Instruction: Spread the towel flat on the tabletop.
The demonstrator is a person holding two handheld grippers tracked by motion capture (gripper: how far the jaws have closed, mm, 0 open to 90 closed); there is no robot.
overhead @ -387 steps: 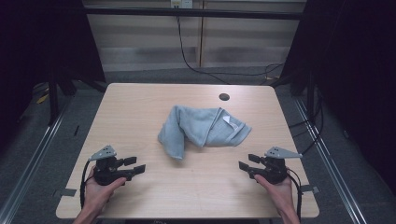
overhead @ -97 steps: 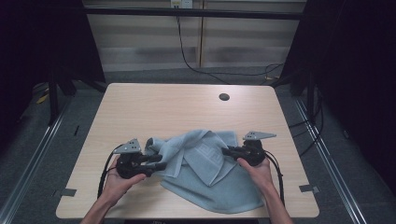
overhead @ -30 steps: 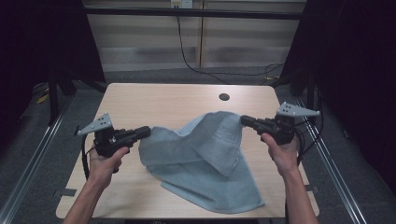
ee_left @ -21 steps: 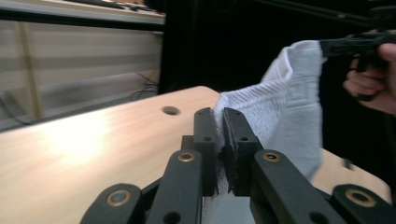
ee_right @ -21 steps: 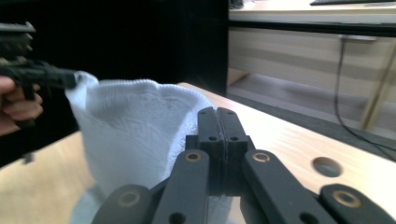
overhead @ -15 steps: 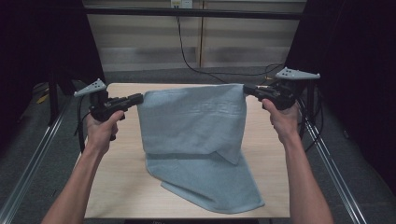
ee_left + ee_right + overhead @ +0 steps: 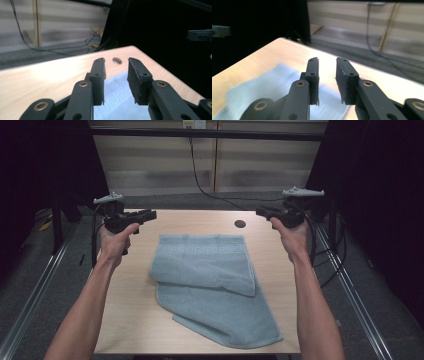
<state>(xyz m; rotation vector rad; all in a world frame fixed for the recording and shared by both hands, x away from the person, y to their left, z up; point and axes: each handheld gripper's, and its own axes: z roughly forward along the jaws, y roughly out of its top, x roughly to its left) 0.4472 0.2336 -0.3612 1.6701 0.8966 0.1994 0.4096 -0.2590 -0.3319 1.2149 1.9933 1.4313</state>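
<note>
A light blue towel (image 7: 210, 280) lies flat on the wooden table (image 7: 125, 320), its upper half folded over the lower, and the lower layer reaches the front edge. My left gripper (image 7: 152, 213) hovers above the table's far left, beyond the towel's far left corner. Its jaws have just been opening and nothing is between them. My right gripper (image 7: 259, 211) hovers at the far right; its jaws have also just been opening, with nothing in them. The left gripper view looks past my left gripper (image 7: 116, 72) down at the towel (image 7: 120, 102). My right gripper (image 7: 327, 72) has the towel (image 7: 262, 85) blurred below it.
A small dark round hole (image 7: 240, 224) sits in the table near its far edge, between the grippers, and shows as the hole (image 7: 115, 60) beyond the left jaws. Metal rails (image 7: 40, 290) run along both table sides. Cables (image 7: 330, 265) hang by the right edge.
Half a second ago both grippers held the towel up by its top corners, stretched between them. Now both have opened and the towel has dropped onto the table.
</note>
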